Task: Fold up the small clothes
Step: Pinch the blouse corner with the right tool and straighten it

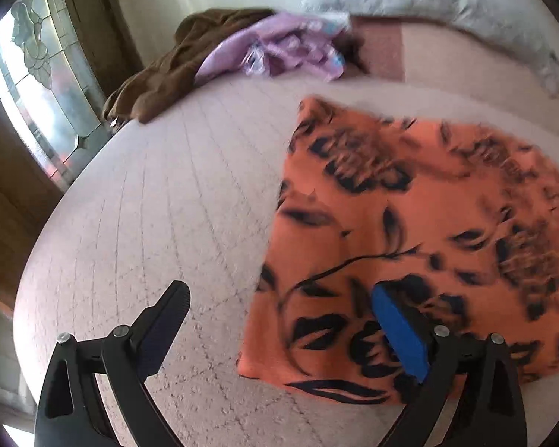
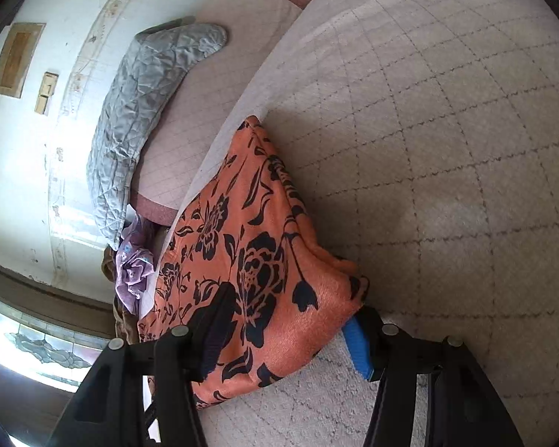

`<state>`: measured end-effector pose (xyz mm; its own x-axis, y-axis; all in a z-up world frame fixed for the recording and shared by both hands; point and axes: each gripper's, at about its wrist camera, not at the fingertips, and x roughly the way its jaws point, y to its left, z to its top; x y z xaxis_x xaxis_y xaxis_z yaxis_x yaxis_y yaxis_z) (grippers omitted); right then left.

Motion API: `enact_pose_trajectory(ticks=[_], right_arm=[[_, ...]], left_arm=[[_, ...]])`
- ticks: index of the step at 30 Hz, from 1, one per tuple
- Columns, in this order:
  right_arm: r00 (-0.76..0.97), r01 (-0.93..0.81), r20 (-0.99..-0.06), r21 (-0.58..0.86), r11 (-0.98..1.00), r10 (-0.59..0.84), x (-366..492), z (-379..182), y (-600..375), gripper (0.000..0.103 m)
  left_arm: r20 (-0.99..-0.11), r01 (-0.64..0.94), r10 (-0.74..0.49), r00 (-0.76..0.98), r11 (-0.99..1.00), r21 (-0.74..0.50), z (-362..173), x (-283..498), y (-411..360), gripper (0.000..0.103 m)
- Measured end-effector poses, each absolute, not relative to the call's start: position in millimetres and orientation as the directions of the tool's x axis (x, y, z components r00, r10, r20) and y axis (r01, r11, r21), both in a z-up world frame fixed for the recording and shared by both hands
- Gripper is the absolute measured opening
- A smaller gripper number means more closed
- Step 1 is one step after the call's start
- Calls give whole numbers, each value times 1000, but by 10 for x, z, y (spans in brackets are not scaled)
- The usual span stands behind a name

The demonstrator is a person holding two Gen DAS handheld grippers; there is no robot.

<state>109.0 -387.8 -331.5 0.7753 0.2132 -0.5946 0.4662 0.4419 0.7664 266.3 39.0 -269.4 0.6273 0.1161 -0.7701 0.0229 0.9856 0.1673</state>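
An orange garment with a black flower print (image 1: 410, 223) lies spread on the pale quilted bed cover (image 1: 167, 205). My left gripper (image 1: 279, 290) hovers open above the garment's near left edge. Its blue-padded finger (image 1: 398, 331) is over the cloth, its other finger is over bare cover, and nothing is pinched. In the right wrist view the orange garment (image 2: 242, 223) bulges up in a thick fold. My right gripper (image 2: 290, 309) straddles the fold's near corner with its jaws apart. One finger lies on top of the cloth and the blue pad (image 2: 357, 346) sits at the corner's edge.
A crumpled purple garment (image 1: 287, 48) and a brown one (image 1: 167, 74) are heaped at the bed's far edge. A grey quilted pillow (image 1: 447, 7) lies against the wall. A leaded window (image 1: 37, 85) stands beside the bed. Bare bed cover (image 2: 447, 149) stretches beyond the orange garment.
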Motion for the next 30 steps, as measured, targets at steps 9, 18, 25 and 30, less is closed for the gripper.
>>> enact_pose_trajectory(ticks=[9, 18, 25, 30], right_arm=[[763, 465, -626, 706, 534, 164, 1129, -3203, -3771, 59], [742, 479, -661, 638, 603, 110, 1311, -3185, -3673, 59], [735, 488, -675, 594, 640, 66, 1384, -3015, -3575, 30], [770, 421, -637, 557, 716, 42, 1516, -2511, -3284, 28]], left_arm=[[-653, 56, 27, 757, 993, 107, -2239, 2344, 397, 98], [-647, 69, -20, 763, 996, 51, -2155, 2319, 438, 98], [-648, 59, -33, 761, 998, 19, -2120, 2326, 516, 98], [-678, 8, 11, 735, 1000, 25, -2170, 2416, 648, 98]])
